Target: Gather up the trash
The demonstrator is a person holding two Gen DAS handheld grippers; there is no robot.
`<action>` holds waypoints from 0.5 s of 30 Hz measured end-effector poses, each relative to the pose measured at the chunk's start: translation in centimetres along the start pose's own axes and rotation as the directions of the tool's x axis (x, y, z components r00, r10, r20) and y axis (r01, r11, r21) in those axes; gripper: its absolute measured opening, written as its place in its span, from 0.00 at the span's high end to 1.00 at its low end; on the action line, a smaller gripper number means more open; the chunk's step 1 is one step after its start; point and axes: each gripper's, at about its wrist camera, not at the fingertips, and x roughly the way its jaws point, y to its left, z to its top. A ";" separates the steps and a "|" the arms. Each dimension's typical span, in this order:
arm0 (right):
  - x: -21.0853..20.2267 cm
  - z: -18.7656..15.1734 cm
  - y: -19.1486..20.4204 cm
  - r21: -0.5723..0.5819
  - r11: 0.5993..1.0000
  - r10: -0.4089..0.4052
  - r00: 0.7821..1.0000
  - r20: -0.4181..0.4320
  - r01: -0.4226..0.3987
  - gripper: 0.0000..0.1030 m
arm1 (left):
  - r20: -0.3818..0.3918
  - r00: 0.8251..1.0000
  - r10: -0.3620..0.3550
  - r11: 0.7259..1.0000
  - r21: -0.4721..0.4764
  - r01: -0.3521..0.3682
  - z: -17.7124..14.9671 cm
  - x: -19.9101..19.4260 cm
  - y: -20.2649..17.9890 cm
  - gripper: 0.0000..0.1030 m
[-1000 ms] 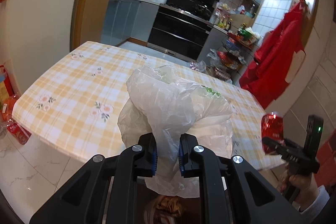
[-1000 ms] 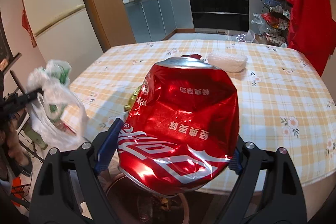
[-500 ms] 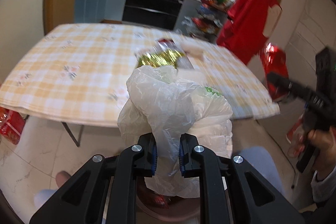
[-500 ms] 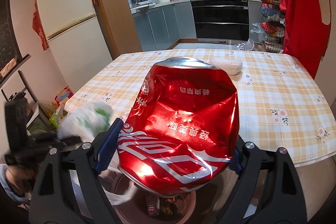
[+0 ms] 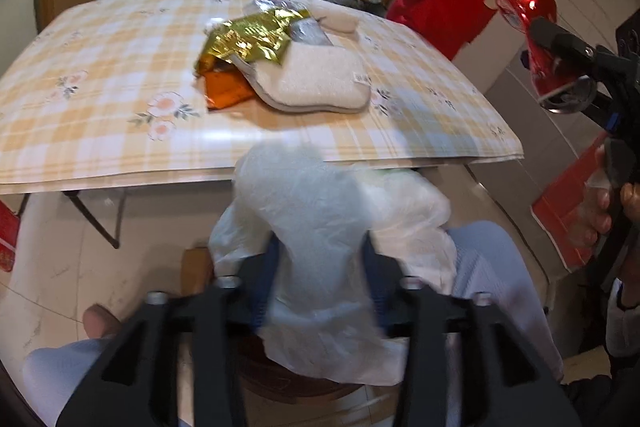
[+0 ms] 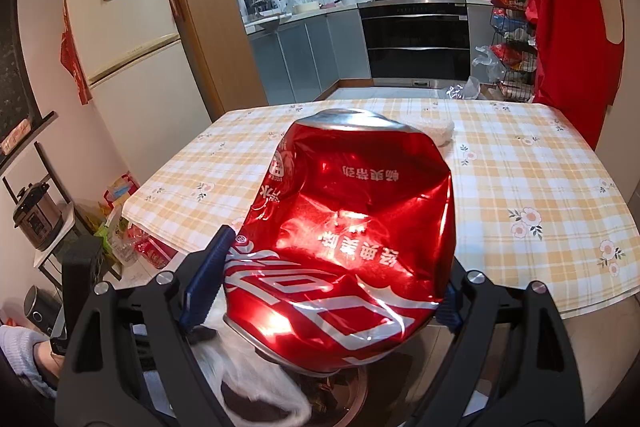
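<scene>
Left tool (image 5: 320,287) wider apart, plastic bag (image 5: 328,247) lower, over bin (image 6: 352,387).

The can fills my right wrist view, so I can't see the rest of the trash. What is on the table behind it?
Observer: A crumpled gold foil wrapper lies mid-table, partly over an orange wrapper.
Operator: Anything beside them?
Observer: A beige slipper, touching the gold wrapper's right side.
Operator: My right hand-held gripper has the crushed red can. What about the left?
Observer: The left hand-held gripper has a white plastic bag between its fingers, below the table edge. Blur hides whether the bag is pinched.
</scene>
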 end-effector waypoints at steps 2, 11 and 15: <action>0.3 0.0 -0.3 0.007 1.000 0.000 1.000 -0.006 0.000 0.18 | 0.006 1.000 -0.004 1.000 -0.003 0.004 0.1 0.0 0.1 0.42; 1.1 0.0 0.7 -0.005 1.000 0.012 1.000 -0.024 -0.012 0.18 | 0.148 0.984 0.094 0.994 -0.068 -0.085 1.8 -4.3 2.1 0.14; 1.0 0.4 1.1 -0.023 0.999 0.026 0.999 -0.028 -0.027 0.18 | 0.282 0.930 0.236 0.970 -0.118 -0.211 2.7 -9.0 3.2 0.06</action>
